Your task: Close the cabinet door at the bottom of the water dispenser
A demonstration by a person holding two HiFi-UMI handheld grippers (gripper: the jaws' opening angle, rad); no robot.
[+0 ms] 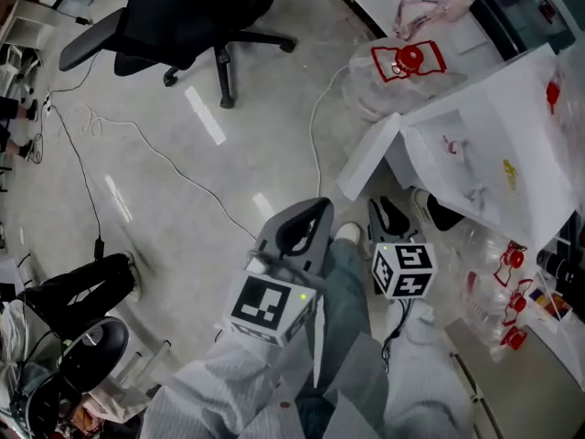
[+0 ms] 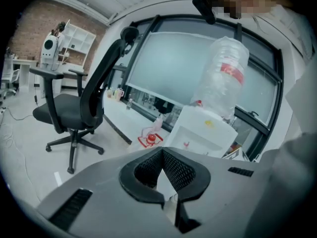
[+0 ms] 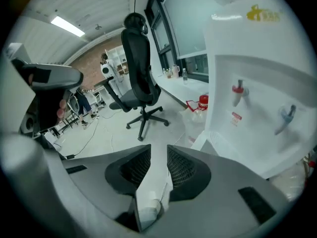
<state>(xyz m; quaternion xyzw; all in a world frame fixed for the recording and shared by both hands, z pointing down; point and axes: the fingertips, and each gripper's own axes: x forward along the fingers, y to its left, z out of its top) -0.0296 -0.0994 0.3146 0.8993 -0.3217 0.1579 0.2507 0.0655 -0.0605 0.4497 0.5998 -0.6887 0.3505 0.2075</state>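
The dispenser [image 1: 498, 149] stands at the right of the head view, and its door [image 1: 368, 158] at the bottom hangs open, swung out to the left over the floor [image 1: 183, 172]. Both grippers are held low over the person's legs, near the door but apart from it. The left gripper [image 2: 161, 151] has its jaws together at the tips, with nothing between them. The right gripper [image 3: 158, 150] has its jaws a narrow gap apart, and only floor and a shoe show through; the door edge lies just beyond its right jaw. A chair [image 1: 183, 12] stands well apart at the top, and a bagged bottle [image 1: 402, 67] lies beside the dispenser.
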